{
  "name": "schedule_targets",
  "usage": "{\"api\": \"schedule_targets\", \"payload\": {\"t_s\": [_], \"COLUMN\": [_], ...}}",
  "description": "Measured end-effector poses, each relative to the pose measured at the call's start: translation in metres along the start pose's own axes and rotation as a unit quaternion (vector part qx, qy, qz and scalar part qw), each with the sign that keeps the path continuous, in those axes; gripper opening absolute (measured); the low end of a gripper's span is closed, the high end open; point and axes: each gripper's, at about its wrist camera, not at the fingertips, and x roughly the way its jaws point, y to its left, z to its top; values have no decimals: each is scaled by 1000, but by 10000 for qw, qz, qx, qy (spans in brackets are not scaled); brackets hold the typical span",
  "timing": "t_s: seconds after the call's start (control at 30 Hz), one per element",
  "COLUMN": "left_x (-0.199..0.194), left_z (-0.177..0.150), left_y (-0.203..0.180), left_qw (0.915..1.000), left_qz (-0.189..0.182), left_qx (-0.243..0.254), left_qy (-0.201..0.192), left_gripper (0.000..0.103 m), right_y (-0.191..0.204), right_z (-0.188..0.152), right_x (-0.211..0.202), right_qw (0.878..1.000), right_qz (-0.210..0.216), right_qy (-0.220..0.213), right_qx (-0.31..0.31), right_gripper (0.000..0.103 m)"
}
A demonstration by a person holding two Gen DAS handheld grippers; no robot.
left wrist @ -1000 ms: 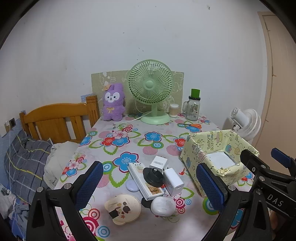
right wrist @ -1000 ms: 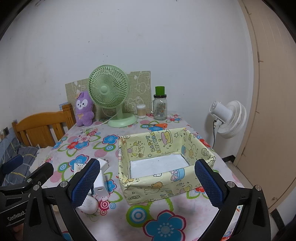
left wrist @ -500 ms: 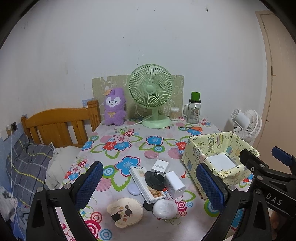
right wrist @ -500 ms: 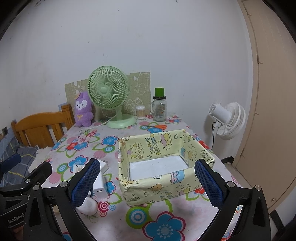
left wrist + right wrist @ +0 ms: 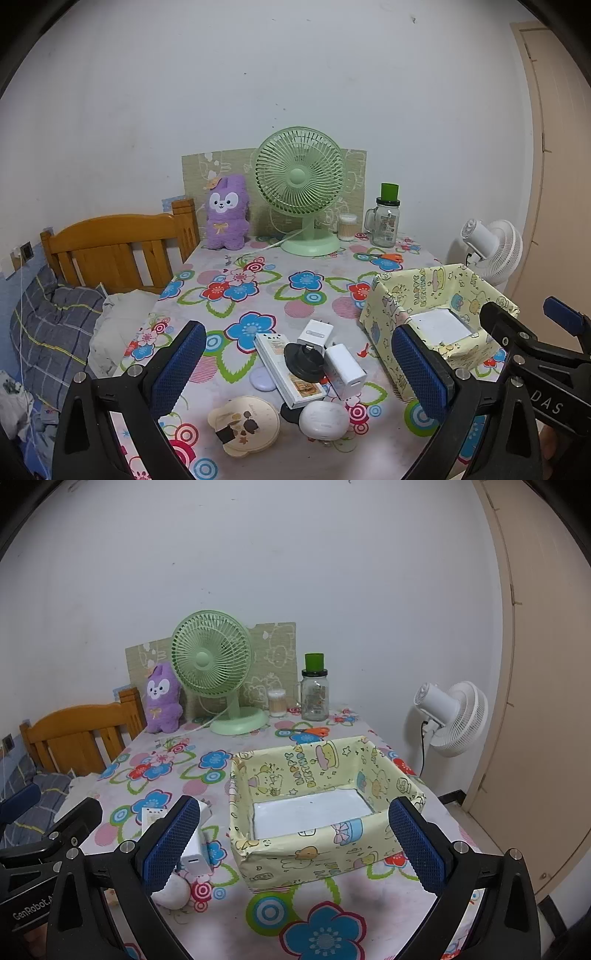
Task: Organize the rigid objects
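We hold both grippers above the near edge of the flowered table, each with its jaws spread wide and nothing between them. Ahead of our left gripper lies the pile to sort: a long white box with a black round stand on it, two white chargers just beside it, a white oval case nearest us and a beige bear-shaped compact toward the left finger. Only this view shows the whole pile; the yellow box sits off to the right, partly hidden by the right gripper's black frame. Our right gripper faces that yellow box head-on, and here we see it holds nothing over its white bottom. Of the pile, this view catches only a charger and the oval case behind the left finger.
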Motion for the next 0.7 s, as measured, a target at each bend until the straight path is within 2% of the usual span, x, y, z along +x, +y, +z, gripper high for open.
{"api": "schedule_targets", "payload": {"t_s": [0.7], "left_x": [10], "left_z": [-1], "left_y": [5], "left_qw": [9999], "left_qz": [-10], "left_qx": [12], "left_qy": [153], "left_gripper": [101], "right_y": [7], "right_z": [0], "right_x": [12], "right_qw": [9999], "right_qz": [-91], "right_qy": [67], "right_qx": [-78], "right_gripper": [103]}}
